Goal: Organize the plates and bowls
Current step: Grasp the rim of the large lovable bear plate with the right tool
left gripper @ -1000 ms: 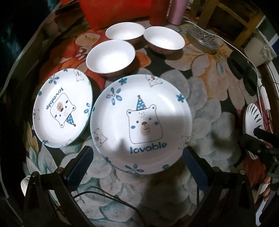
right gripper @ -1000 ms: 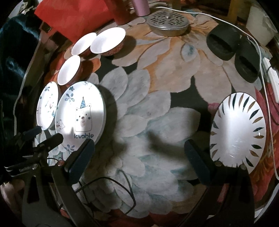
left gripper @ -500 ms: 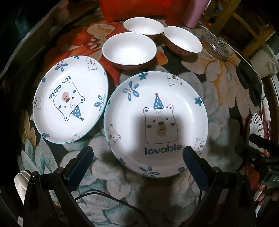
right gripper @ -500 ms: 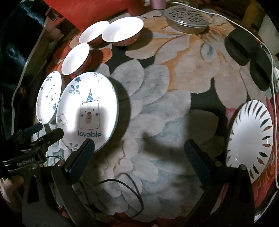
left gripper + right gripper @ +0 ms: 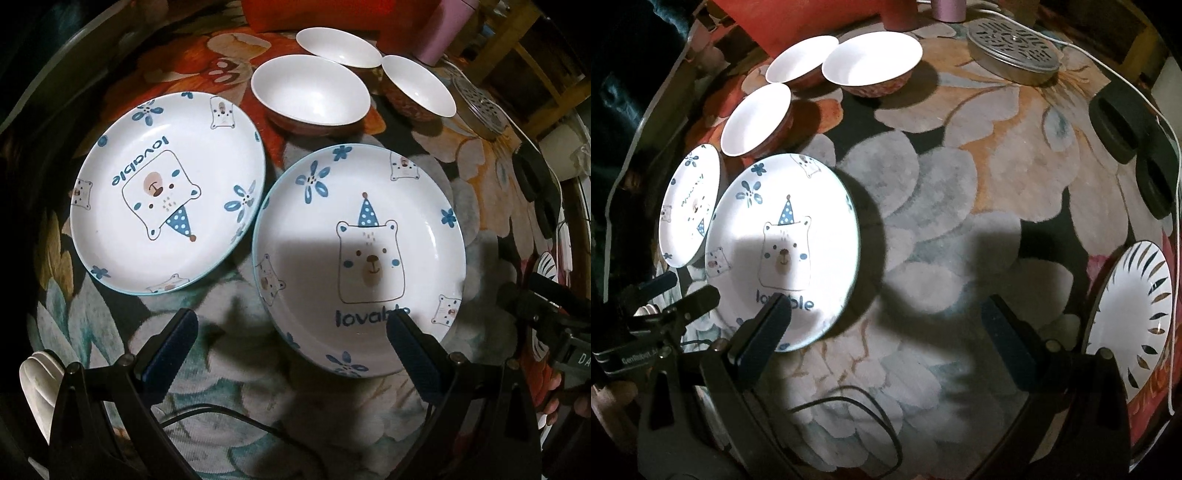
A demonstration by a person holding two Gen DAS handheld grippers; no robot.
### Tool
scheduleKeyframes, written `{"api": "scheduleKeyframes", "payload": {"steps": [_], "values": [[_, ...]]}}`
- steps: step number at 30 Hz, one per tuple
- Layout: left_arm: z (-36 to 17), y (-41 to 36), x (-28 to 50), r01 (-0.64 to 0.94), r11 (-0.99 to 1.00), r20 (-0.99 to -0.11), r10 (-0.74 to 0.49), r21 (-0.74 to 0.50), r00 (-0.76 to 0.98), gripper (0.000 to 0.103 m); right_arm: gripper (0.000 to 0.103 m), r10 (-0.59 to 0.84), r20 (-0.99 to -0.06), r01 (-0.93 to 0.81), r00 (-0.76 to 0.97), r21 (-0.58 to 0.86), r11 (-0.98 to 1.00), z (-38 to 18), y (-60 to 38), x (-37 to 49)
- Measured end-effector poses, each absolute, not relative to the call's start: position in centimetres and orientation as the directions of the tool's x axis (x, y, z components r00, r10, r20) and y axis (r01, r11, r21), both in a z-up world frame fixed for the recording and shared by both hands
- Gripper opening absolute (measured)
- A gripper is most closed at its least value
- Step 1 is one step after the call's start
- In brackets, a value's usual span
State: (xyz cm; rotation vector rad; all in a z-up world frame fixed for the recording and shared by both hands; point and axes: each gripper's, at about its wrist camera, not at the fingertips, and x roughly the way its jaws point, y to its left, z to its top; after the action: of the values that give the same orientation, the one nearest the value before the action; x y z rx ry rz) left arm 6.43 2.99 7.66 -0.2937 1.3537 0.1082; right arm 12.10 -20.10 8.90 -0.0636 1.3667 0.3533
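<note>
Now left gripper (image 5: pixel 288 343) spread wide, empty — right gripper (image 5: pixel 886 325) likewise. Bear plates (image 5: pixel 358 258) touching rims, bowls (image 5: pixel 310 92) behind. Bare cloth (image 5: pixel 942 221) mid-table; striped plate (image 5: pixel 1130 321) clear only in right view.

Ahead of the right hand-held gripper (image 5: pixel 882 325), whose blue-padded jaws stand wide apart, the flower-patterned counter (image 5: pixel 942 206) lies bare as far as a round perforated metal tin (image 5: pixel 1014 51). To its left a white bear-print ceramic plate (image 5: pixel 798 221) blocks the way, with three white bowls (image 5: pixel 757 118) beyond; to its right lies a white leaf-rimmed plate (image 5: pixel 1134 317).
</note>
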Motion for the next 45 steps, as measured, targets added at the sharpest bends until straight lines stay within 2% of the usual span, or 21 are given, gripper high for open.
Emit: {"api": "scheduleKeyframes", "payload": {"steps": [8,11,13,17,18,20,21,22,23,25,26,27,28,34,45], "values": [[6.8,3.8,6.6,-0.266,0.948,-0.968,-0.116,-0.174,0.221,0.101,0.103,0.212,-0.970,-0.257,0.122,0.176,0.950,7.4,-20.0,12.9],[6.2,3.8,6.9,-0.268,0.947,-0.969,-0.119,-0.176,0.215,0.097,0.101,0.229,-0.970,-0.215,0.083,0.207,0.954,6.2,-20.4,13.8],[5.9,4.0,7.1,-0.273,0.945,-0.970,-0.127,-0.182,0.207,0.090,0.085,0.240,-0.968,-0.223,0.076,0.218,0.950,5.6,-20.3,14.5],[4.6,4.3,7.1,-0.296,0.935,-0.972,-0.145,-0.196,0.186,0.085,0.073,0.249,-0.967,-0.270,0.061,0.224,0.936,4.5,-19.4,15.8],[4.4,4.4,7.1,-0.300,0.933,-0.972,-0.147,-0.197,0.183,0.082,0.066,0.255,-0.965,-0.278,0.055,0.230,0.932,4.2,-19.0,16.2],[3.8,4.5,7.0,-0.312,0.927,-0.972,-0.160,-0.208,0.174,0.072,0.056,0.272,-0.961,-0.289,0.042,0.249,0.924,3.7,-18.6,16.7],[3.5,4.6,7.0,-0.319,0.924,-0.972,-0.164,-0.210,0.167,0.055,0.049,0.283,-0.959,-0.295,0.035,0.261,0.919,3.5,-18.4,16.9],[3.2,4.7,7.0,-0.325,0.922,-0.973,-0.168,-0.212,0.159,0.043,0.041,0.295,-0.955,-0.307,0.021,0.275,0.911,3.2,-18.0,17.1],[2.8,4.9,7.0,-0.335,0.916,-0.972,-0.178,-0.220,0.153,0.043,0.038,0.296,-0.955,-0.317,0.013,0.276,0.907,3.0,-17.7,17.2],[2.6,5.3,7.0,-0.344,0.905,-0.964,-0.199,-0.249,0.175,0.042,0.024,0.293,-0.956,-0.343,-0.001,0.276,0.898,2.5,-16.9,17.3],[2.6,5.3,7.0,-0.342,0.904,-0.961,-0.203,-0.257,0.185,0.040,0.023,0.289,-0.957,-0.355,-0.007,0.273,0.894,2.3,-16.6,17.2],[2.6,5.3,7.1,-0.335,0.904,-0.958,-0.211,-0.266,0.193,0.034,0.022,0.296,-0.955,-0.360,-0.012,0.281,0.890,2.2,-16.3,17.2],[2.7,5.2,7.2,-0.324,0.904,-0.954,-0.223,-0.279,0.200,0.022,0.021,0.302,-0.953,-0.372,-0.018,0.287,0.883,2.1,-15.8,17.0],[3.0,4.5,7.4,-0.283,0.921,-0.955,-0.218,-0.270,0.202,0.022,0.017,0.297,-0.955,-0.387,0.002,0.273,0.881,2.3,-15.7,16.7],[4.2,2.8,7.6,-0.217,0.946,-0.956,-0.190,-0.239,0.224,0.022,0.015,0.292,-0.956,-0.385,0.026,0.260,0.885,3.3,-17.3,15.6]]}}
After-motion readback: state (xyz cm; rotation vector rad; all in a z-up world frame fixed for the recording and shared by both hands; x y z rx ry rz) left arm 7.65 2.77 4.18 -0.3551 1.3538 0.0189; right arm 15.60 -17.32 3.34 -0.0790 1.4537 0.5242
